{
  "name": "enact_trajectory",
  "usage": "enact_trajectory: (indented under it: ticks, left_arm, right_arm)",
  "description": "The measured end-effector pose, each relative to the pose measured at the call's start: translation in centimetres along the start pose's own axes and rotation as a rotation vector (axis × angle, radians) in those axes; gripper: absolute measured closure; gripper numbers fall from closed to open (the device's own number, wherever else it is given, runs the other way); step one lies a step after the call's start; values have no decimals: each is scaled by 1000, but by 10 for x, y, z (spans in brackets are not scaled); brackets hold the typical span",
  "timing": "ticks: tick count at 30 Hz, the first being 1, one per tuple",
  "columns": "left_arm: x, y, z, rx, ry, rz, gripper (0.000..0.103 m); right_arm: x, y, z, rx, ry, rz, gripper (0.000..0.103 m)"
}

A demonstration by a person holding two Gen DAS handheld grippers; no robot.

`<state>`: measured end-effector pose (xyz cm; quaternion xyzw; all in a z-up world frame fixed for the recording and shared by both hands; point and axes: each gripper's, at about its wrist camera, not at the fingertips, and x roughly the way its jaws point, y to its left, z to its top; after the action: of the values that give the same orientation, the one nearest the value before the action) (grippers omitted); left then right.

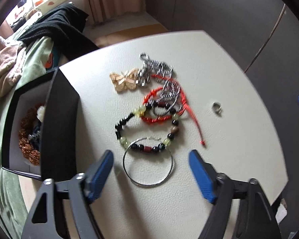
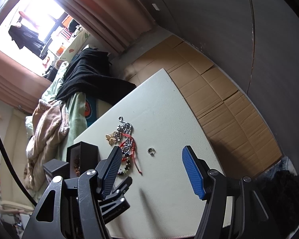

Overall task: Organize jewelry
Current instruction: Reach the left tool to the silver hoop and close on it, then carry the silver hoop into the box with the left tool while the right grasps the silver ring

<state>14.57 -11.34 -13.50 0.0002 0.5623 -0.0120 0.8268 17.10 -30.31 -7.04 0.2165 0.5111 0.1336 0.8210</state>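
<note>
Left wrist view: we look down on a white table [image 1: 219, 159] with loose jewelry at its middle.
Left gripper [image 1: 151, 171]: we log its blue pads spread wide, one on each side of the silver hoop, neither touching it; nothing is held.
Silver hoop [image 1: 147, 161]: we find a thin wire ring flat on the table, nearest the gripper, its far edge overlapping the beaded bracelet.
Beaded bracelet [image 1: 147, 131]: we note dark, pale green and dull red beads in a loop, lying between the hoop and the red cord.
Red cord bracelet [image 1: 161, 103]: we see it tangled with a silver chain, one loose tail running out to the right and toward the camera.
Silver chain [image 1: 157, 69]: we record a heap of bright links at the far end of the pile, blurred.
Butterfly ornament [image 1: 125, 80]: gold-coloured, just left of the chain; we cannot tell whether they touch.
Small ring [image 1: 216, 107]: silver, alone, well apart to the right of the pile.
Black box [image 1: 57, 119]: we place it open at the table's left edge, white inside, with copper-coloured beads and a pale piece in it.
Right wrist view: we see the same table from higher up and farther back.
Right gripper [image 2: 151, 171]: its pads stand well apart above bare table, and we see nothing between them.
Surroundings: we list a black garment [image 2: 89, 77] over rumpled bedding left of the table and flattened cardboard [image 2: 219, 95] on the floor beyond it.
</note>
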Motion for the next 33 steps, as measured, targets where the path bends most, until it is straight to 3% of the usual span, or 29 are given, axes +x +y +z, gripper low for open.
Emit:
enact_trajectory:
  ticks: [3,6,12,29,33]
  left_arm:
    - [-1,-1,-2,9,-18,1,37]
    - [-4,0,-3,18,-31,-4,51]
    - [-9,8,0,-23,-40,-50,51]
    - [-62,50,16,-160,-197,-139,51]
    - [-71,62,17,-182,-224,-154,51]
  right_arm:
    - [1,2,-1,-10,4,-25,40]
    - [2,6,-3,-32,-6,-69,40]
    - [13,8,-5,-43,30,-95,40]
    - [57,23,-10,-154,103,-156,40]
    - [71,27,-8,-173,120,-173,51]
